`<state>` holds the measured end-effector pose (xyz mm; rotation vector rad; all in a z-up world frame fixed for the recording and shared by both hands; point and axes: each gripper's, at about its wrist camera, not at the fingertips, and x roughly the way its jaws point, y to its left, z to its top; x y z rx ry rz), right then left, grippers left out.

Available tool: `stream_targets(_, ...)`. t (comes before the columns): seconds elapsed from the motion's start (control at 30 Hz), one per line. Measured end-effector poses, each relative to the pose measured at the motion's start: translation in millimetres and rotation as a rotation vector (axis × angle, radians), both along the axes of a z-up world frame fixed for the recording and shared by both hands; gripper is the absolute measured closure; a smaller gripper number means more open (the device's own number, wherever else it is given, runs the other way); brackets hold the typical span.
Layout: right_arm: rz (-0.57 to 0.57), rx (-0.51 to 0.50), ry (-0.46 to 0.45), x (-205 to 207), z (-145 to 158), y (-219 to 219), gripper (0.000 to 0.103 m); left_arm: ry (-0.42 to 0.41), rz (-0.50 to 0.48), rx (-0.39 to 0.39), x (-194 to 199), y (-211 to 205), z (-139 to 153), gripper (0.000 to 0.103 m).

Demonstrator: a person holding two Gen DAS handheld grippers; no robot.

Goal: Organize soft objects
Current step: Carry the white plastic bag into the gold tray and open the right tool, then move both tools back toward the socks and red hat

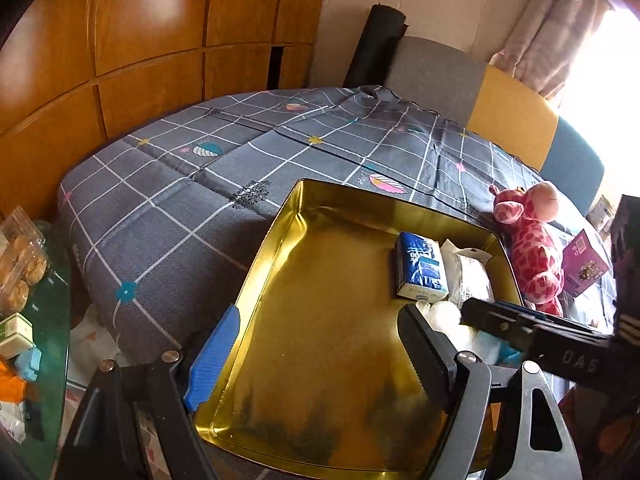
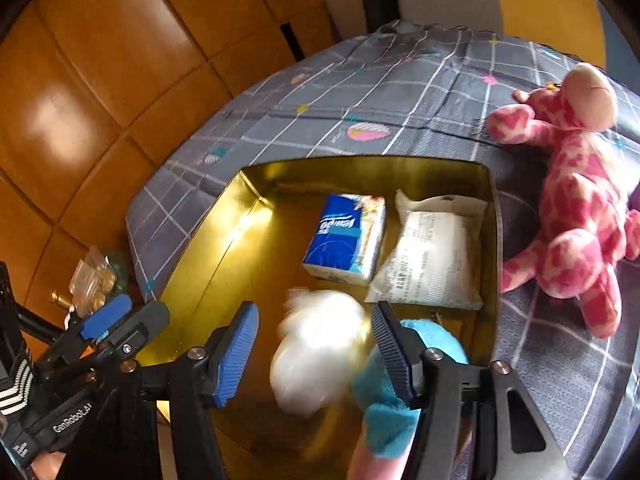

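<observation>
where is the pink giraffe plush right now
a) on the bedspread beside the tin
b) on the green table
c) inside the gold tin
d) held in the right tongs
a: the pink giraffe plush lies on the grey checked bedspread outside the right wall of the gold tin, while the tissue pack and white packet sit inside, and the open right tongs do not grip it.

The white bundle (image 2: pixel 320 354) is motion-blurred; the turquoise plush (image 2: pixel 390 428) is partly hidden.
</observation>
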<state>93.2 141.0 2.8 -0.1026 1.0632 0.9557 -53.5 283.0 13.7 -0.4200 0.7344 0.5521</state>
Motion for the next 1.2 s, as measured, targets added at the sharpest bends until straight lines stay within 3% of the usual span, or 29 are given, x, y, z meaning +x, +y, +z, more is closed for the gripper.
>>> stream_targets(0.33,-0.109,0.037,-0.103,-13,27,-46,0.043,-0.006,-0.03,0.022,2,-15,8,0.021)
stream_targets(0.77,-0.207,0.024,-0.271,-34,48,-112,0.043,-0.021,-0.167,0.072,12,-66,26,0.021)
stream_targets(1.2,-0.367,-0.003,-0.28,-23,40,-181,0.043,-0.01,-0.273,0.103,30,-105,33,0.021)
